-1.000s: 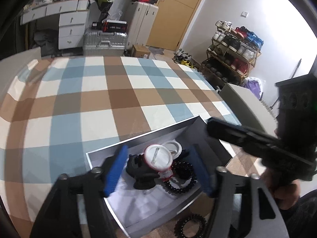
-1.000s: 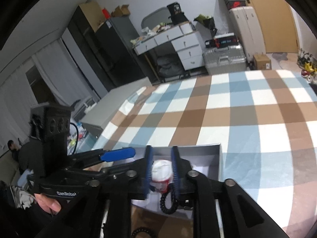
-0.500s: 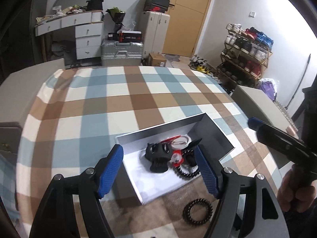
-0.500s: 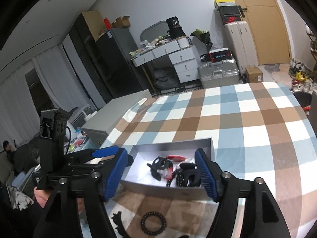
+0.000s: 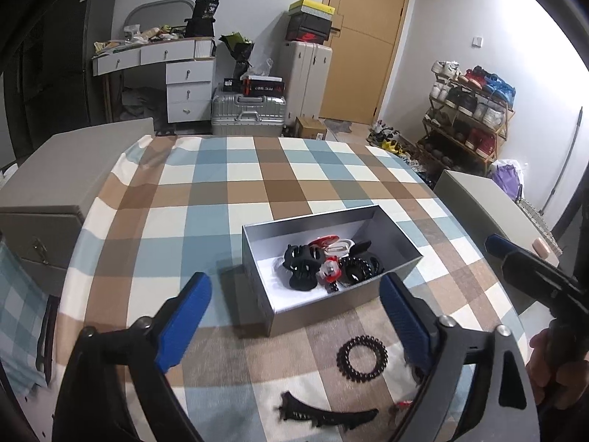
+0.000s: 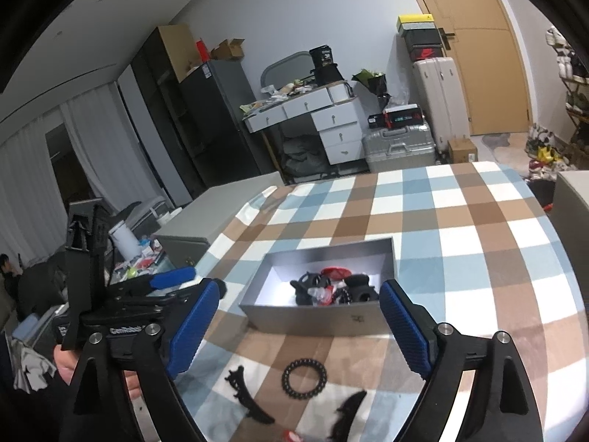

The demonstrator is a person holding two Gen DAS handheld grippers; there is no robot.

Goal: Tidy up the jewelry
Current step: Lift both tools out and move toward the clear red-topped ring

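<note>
A grey open box [image 5: 342,309] [image 6: 316,316] sits on the checked tablecloth and holds black hair clips, a red and white piece and black bead bracelets [image 5: 359,269]. A black spiral hair tie [image 5: 362,358] [image 6: 304,373] lies on the cloth in front of the box. A long black hair clip [image 5: 324,415] [image 6: 246,392] lies nearer still, and a second black clip [image 6: 348,414] lies beside it. My left gripper [image 5: 294,320] is open and empty, above the cloth before the box. My right gripper [image 6: 298,328] is open and empty too.
The round table [image 5: 184,199] has grey cabinets on its left [image 5: 55,184] and right [image 5: 489,206]. Behind it stand a desk with drawers [image 5: 184,84], suitcases [image 5: 250,114], a door and a shoe rack [image 5: 467,118]. A small red item [image 6: 291,435] lies at the near edge.
The right gripper, shut over the box one second ago, has opened and let its item drop into the box. Both grippers have pulled back and up from the box.
</note>
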